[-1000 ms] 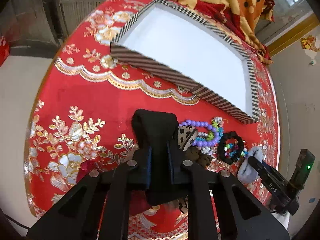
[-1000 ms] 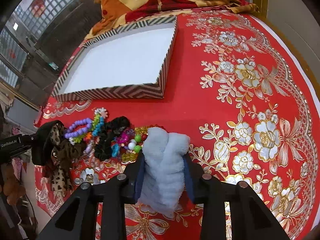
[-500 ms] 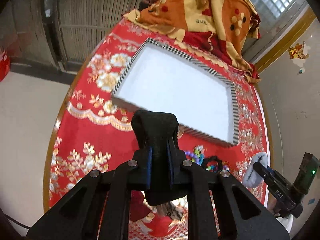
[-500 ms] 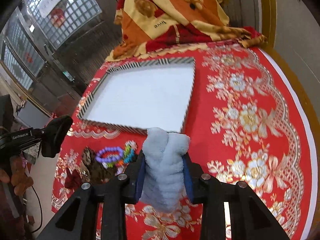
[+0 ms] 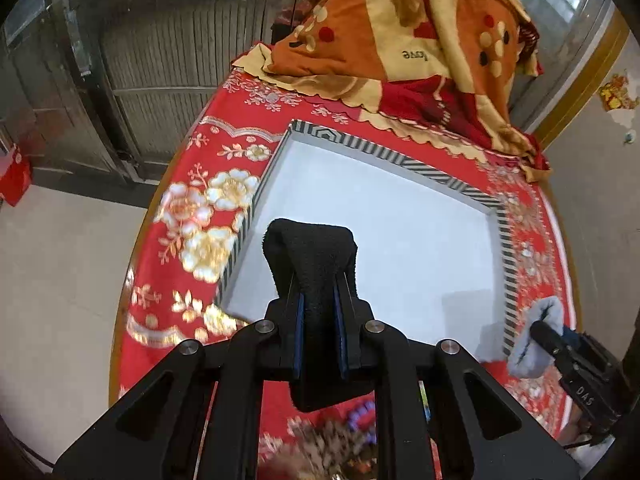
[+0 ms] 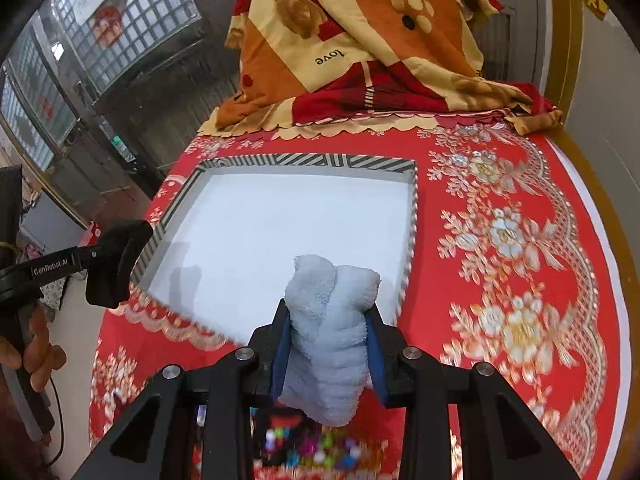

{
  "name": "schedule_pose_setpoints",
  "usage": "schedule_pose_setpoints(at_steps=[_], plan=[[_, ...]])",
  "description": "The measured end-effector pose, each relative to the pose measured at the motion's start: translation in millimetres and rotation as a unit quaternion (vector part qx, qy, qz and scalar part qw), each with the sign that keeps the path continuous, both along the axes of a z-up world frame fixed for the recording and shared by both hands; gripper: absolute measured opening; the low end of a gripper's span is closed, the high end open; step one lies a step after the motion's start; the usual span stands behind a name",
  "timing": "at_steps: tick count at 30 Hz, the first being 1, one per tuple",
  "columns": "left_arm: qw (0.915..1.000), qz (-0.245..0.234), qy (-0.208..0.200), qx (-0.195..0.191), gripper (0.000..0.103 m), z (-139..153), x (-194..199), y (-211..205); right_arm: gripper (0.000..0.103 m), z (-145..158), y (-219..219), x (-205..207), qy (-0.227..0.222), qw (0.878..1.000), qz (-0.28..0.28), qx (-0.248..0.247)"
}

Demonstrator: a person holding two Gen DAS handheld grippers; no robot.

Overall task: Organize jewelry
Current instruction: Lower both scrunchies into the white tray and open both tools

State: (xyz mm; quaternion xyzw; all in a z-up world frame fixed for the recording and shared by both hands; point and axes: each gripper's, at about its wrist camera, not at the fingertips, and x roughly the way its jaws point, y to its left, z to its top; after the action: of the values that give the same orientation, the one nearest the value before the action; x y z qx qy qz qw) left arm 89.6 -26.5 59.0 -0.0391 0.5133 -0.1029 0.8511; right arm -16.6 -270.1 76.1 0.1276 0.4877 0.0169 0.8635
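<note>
My left gripper (image 5: 318, 292) is shut on a black fuzzy scrunchie (image 5: 312, 256), hanging over the near left part of a shallow white tray with a striped rim (image 5: 440, 172). My right gripper (image 6: 328, 312) is shut on a fluffy light-blue scrunchie (image 6: 336, 280) above the tray's near right side (image 6: 412, 216). Each gripper shows in the other's view: the right gripper (image 5: 540, 332) at the tray's corner, the left gripper (image 6: 116, 256) by its left rim. A blurred heap of bead bracelets and scrunchies (image 6: 316, 448) lies under both grippers, also low in the left wrist view (image 5: 352, 436).
A red tablecloth with gold flowers (image 6: 512, 240) covers the round table. An orange and yellow blanket (image 5: 400, 40) is heaped at the far edge behind the tray. A person's hand (image 6: 36, 356) grips the left handle. Bare floor (image 5: 60, 280) lies off the table's left side.
Both grippers have risen and moved forward, away from the jewelry heap and over the tray's near side. Each still holds its scrunchie. The heap has slid to the bottom of both views.
</note>
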Motion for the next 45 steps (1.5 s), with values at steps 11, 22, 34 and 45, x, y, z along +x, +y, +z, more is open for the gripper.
schedule_pose_setpoints(at_steps=[11, 22, 34, 45], plan=[[0.9986, -0.004, 0.033, 0.041, 0.012, -46.7, 43.7, -12.9, 0.032, -55.2, -12.7, 38.5, 0.057, 0.998, -0.013, 0.010], [0.9963, -0.021, 0.069, 0.047, 0.012, -73.0, 37.1, -14.2, 0.033, -73.1, -9.7, 41.6, 0.082, 0.996, 0.010, 0.015], [0.9961, -0.013, 0.078, 0.038, 0.021, -69.1, 20.9, -10.6, 0.048, -68.5, -10.0, 47.6, 0.075, 0.997, 0.013, 0.030], [0.9991, 0.007, 0.032, 0.027, 0.050, -31.8, -9.1, -0.4, 0.050, -16.2, -11.7, 13.2, 0.002, 0.999, -0.001, 0.044]])
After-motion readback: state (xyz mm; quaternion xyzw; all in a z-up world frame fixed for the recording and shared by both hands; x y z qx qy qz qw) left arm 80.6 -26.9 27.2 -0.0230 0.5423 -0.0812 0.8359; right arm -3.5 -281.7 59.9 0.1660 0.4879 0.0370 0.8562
